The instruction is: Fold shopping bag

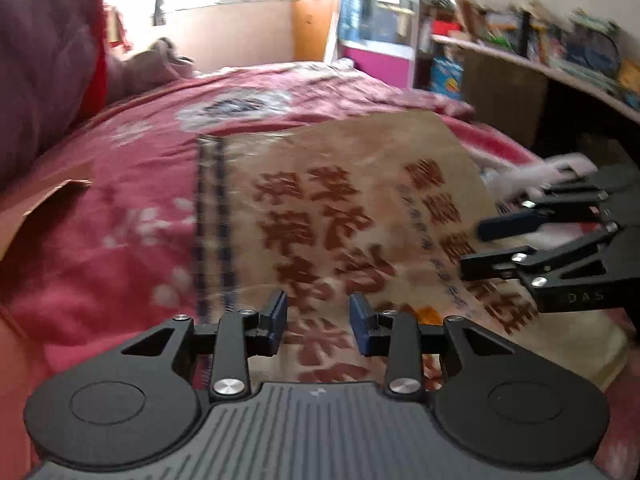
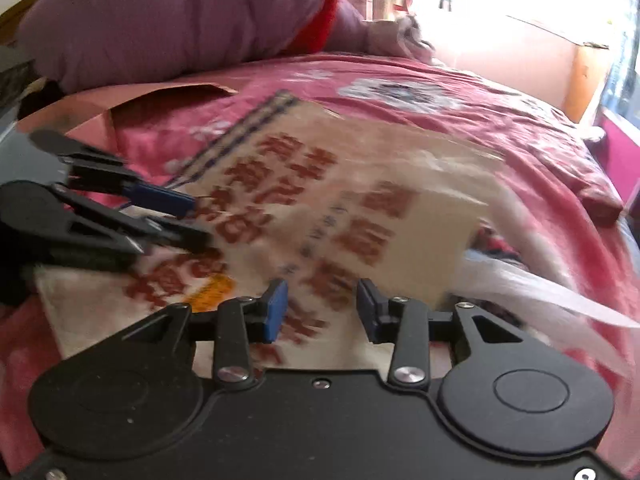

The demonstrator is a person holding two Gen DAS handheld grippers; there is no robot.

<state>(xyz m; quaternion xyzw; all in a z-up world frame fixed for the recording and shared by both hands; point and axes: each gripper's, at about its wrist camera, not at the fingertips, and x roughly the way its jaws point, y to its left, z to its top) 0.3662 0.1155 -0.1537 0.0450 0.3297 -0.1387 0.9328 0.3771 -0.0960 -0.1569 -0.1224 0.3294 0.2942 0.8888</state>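
A beige shopping bag [image 1: 352,204] with large red characters and a dark striped edge lies flat on a red flowered bedspread [image 1: 120,208]. My left gripper [image 1: 318,308] hovers open over the bag's near end with nothing between its blue pads. In the left wrist view the right gripper [image 1: 472,248] comes in from the right, open over the bag's right edge. The right wrist view shows the same bag [image 2: 360,208] with my right gripper [image 2: 322,300] open above it, white handles [image 2: 532,292] trailing to the right, and the left gripper [image 2: 196,220] open at the left.
A purple quilt [image 2: 168,16] is heaped at the head of the bed. A brown paper piece [image 2: 120,100] lies on the bedspread beside the bag. Cluttered shelves [image 1: 560,48] and a dark desk stand to the right of the bed.
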